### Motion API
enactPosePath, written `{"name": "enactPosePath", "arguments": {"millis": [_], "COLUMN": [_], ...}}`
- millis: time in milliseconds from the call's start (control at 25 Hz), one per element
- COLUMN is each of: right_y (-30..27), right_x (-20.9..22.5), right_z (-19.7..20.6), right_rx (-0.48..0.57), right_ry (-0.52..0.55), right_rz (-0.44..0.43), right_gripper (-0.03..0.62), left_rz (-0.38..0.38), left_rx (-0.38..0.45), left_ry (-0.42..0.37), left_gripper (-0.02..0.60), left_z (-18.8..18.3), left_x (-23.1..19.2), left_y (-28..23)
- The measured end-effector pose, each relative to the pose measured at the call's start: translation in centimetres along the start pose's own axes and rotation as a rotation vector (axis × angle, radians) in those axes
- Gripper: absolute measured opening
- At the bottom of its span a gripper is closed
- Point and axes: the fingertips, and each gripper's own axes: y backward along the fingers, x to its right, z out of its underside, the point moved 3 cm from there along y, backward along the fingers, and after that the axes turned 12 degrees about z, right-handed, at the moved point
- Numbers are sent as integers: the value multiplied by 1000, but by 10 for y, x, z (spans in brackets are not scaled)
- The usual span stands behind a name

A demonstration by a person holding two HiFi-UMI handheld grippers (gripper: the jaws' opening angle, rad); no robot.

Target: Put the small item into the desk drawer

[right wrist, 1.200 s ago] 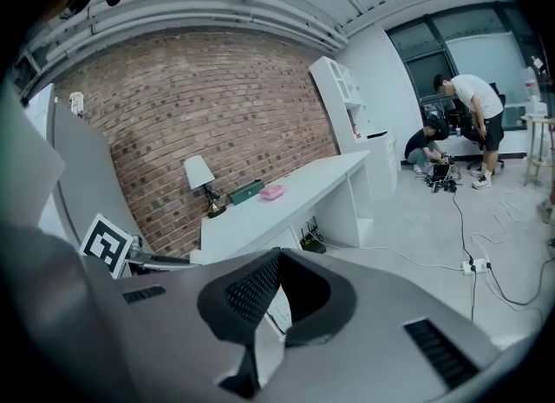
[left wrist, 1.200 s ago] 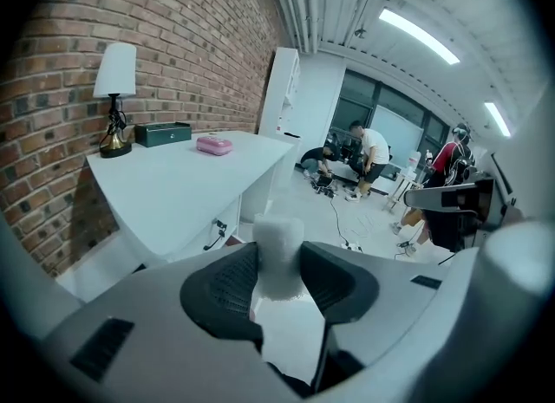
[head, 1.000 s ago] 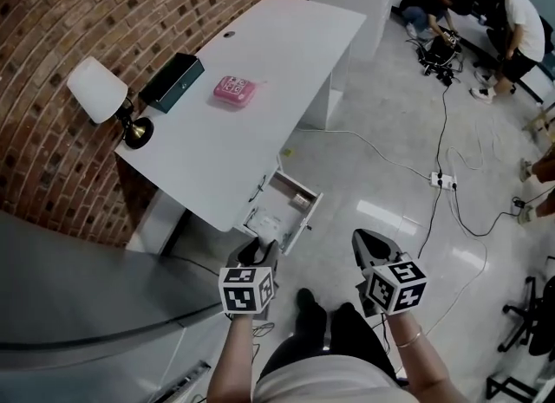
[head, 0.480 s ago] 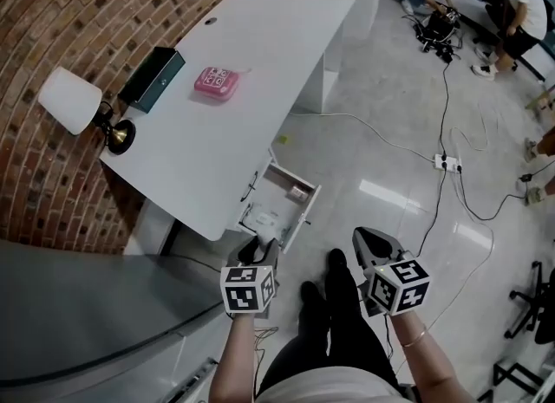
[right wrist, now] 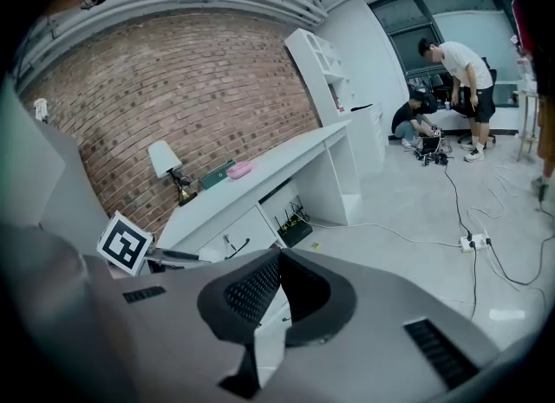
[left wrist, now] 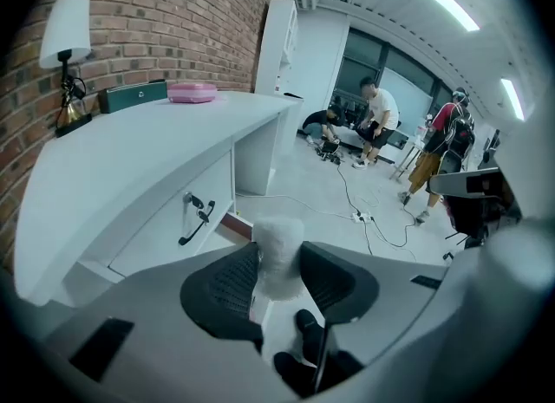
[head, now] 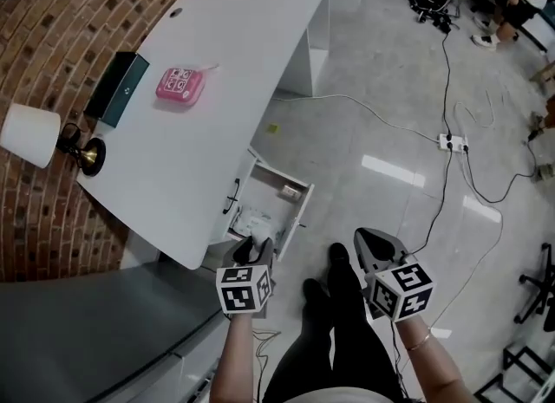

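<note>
Two handheld grippers hang low in the head view, either side of the person's dark trouser legs [head: 334, 323]. The left gripper [head: 252, 250] has its jaws closed on the small white fuzzy item [left wrist: 277, 250]; in the left gripper view the item stands upright between the dark ribbed pads and rises above their tips. The right gripper [right wrist: 277, 258] has its jaws brought together at the tips with nothing between them.

The left gripper sits just beside the near corner of the open drawer [head: 303, 211], which juts out from under the long edge of the white desk [head: 225, 55] over the grey floor [head: 381, 115]. Some pale papers and one small object lie inside the drawer. A black handle [head: 232, 195] shows on the desk front at the drawer's inner side.

The desk runs diagonally, its far long edge against a brick wall [head: 52, 29]. On its top, well apart from the drawer, are a pink case [head: 180, 85], a dark green box [head: 115, 89] and a lamp with a white shade [head: 30, 133]. A grey cabinet top [head: 87, 323] bounds the space on the person's left, near the left gripper.

To the right of the drawer, open floor stretches out to a white cable [head: 347, 107] and a power strip [head: 453, 143], with dark cables trailing beyond. People work at the far end of the room.
</note>
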Motion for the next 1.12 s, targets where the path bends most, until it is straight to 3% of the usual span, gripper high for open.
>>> {"name": "enactPosePath", "arguments": {"millis": [600,1120], "right_y": [-120,-186], "right_x": [79,118], "right_z": [57,114], "right_rx": [-121,-175], "right_ry": [-47,-136], "right_rz": [-6,2], "right_gripper": [8,8], "left_rz": [-1,-26], "left_rx": [-179,-369], "left_ry": [-22,-124], "left_gripper": [176,176], "left_z": [26,74], "left_x": [-56,-118], "left_y": [-181,-313]}}
